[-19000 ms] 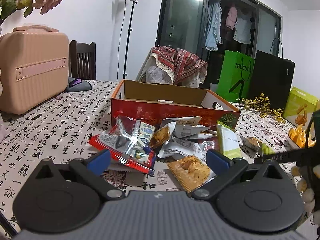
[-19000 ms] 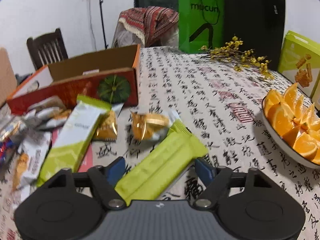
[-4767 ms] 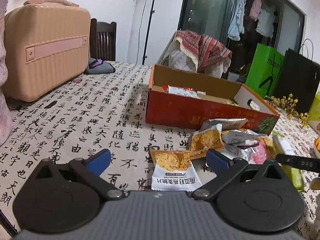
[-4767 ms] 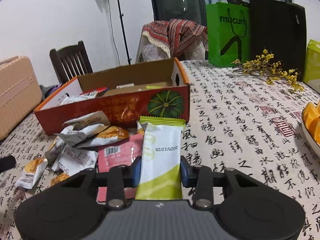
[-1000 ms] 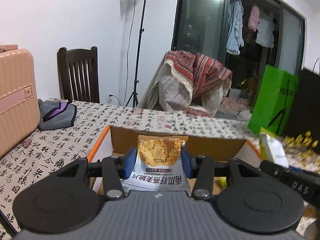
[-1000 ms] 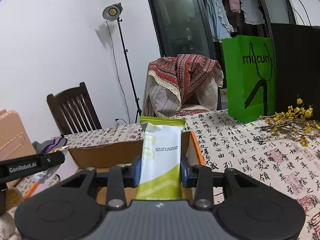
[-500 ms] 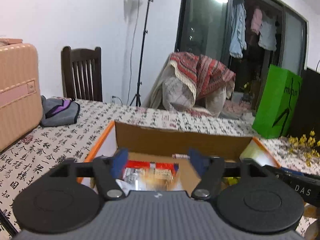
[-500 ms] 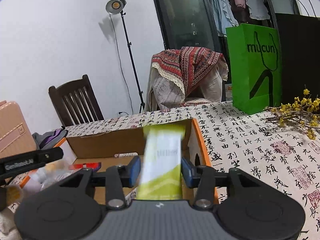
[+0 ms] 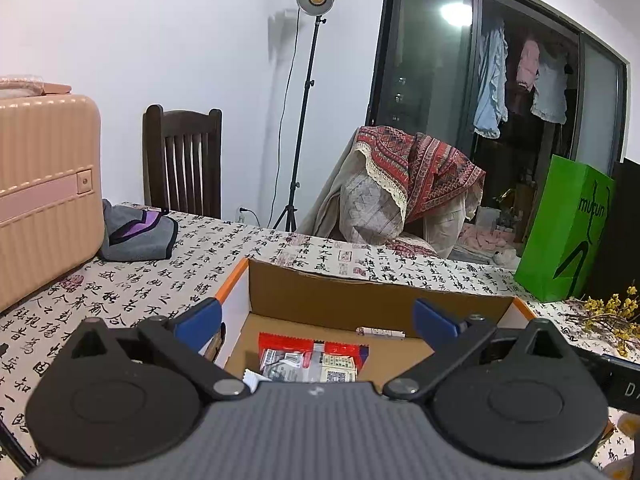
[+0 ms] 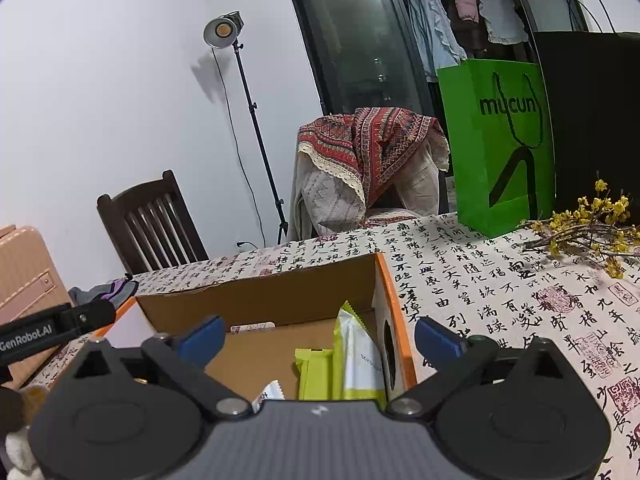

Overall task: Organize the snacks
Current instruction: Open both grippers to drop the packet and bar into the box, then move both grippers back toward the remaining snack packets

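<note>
Snacks are now lying in the cardboard box (image 9: 360, 292): left view is showing a red packet (image 9: 312, 354), right view green-and-white bars (image 10: 352, 356). Left gripper (image 9: 316, 316) and right gripper (image 10: 318, 334) are opening, having dropped their packets

The cardboard box (image 9: 372, 300) sits on the table (image 9: 152, 284), and in it a flat snack packet (image 9: 312, 360) lies on the floor toward the left end, while two snack bars (image 10: 340, 364) stand against the right end wall, the taller one leaning on it. Left of the box, a suitcase (image 9: 44, 188) stands on the table with a folded cloth (image 9: 136, 232) just beside it, and a wooden chair (image 9: 184, 160) behind the table's far edge. Behind the box a light stand (image 9: 308, 108) and a draped chair (image 9: 404, 188) stand off the table; to the right, on it, a paper bag (image 10: 496, 144) stands behind a flowering branch (image 10: 588, 232).
</note>
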Demonstrator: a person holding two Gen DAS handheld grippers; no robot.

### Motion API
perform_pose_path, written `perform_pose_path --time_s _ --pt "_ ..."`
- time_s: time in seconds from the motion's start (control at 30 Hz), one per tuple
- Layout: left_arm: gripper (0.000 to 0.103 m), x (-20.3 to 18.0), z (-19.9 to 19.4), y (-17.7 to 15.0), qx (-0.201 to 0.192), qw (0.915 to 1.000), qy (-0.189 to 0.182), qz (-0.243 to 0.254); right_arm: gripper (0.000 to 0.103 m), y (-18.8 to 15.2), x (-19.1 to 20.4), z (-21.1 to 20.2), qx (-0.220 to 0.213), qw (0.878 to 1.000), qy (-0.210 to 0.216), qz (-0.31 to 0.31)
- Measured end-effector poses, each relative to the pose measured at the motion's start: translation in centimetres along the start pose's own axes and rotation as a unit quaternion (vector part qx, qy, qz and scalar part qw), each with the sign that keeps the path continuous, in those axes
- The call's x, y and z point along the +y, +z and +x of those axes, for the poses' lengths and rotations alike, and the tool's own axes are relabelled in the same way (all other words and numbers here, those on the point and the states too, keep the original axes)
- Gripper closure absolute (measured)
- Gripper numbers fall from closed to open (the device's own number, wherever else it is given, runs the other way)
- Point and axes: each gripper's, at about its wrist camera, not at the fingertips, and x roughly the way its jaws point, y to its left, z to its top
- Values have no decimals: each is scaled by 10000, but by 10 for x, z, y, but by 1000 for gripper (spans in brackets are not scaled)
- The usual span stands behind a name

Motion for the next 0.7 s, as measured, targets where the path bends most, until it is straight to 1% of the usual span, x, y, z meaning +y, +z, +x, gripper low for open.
perform_pose_path --time_s 0.4,0.57,0.7 --pt "0 -5 -17 2 -144 9998 -141 92 0 7 0 -17 -79 9999 -77 11" --pt "0 -4 -20 1 -86 9997 -187 124 0 10 3 -24 -108 9999 -87 -85" --pt "0 -3 -21 1 -46 9998 -174 102 0 9 4 -21 -1 9999 -50 -96"
